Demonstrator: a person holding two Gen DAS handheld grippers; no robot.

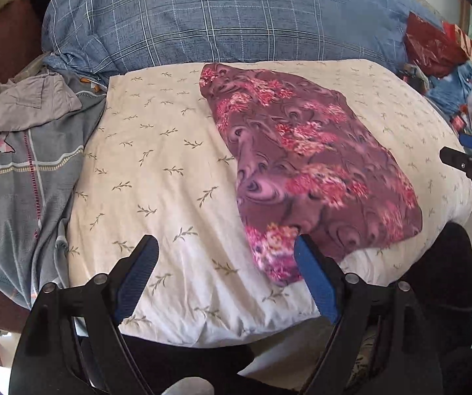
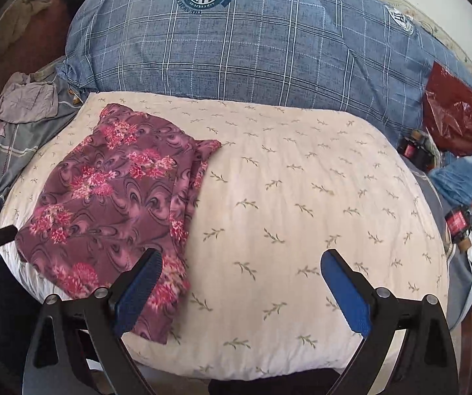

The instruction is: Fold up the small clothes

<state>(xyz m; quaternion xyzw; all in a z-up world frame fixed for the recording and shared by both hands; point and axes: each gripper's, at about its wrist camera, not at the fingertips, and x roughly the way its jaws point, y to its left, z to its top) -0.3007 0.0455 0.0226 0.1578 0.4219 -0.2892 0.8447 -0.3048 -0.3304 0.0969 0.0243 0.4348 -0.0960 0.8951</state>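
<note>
Left wrist view: the left gripper (image 1: 226, 247) hangs over the near edge of a cream pillow (image 1: 157, 164) printed with small leaf sprigs. Its blue-padded fingers (image 1: 137, 276) are spread wide and released, with nothing pressed between them; only bare pillow shows in the gap. The folded floral garment (image 1: 305, 168), maroon with pink flowers, lies flat on the right half of the pillow, running from the far edge down to the near edge. Its nearest corner reaches just beside the right-hand finger, and whether they touch cannot be told. Behind the pillow sits a large blue checked pillow (image 1: 222, 23). To the left, a crumpled grey cloth (image 1: 22, 105) rests on a grey patterned sheet (image 1: 15, 177). At the right edge part of the right gripper (image 1: 469, 161) shows.

Right wrist view: the right gripper (image 2: 240, 260) hovers above the same cream pillow (image 2: 318, 197). Its fingers (image 2: 347, 293) stand wide apart, released, gripping nothing. The floral garment (image 2: 114, 191) lies on the left half of the pillow, folded, with layered edges along its right side. The left-hand finger overlaps its near right corner in the picture; contact cannot be told. The blue checked pillow (image 2: 252, 42) lies beyond, and a red plastic bag (image 2: 456, 118) sits at the right.
</note>
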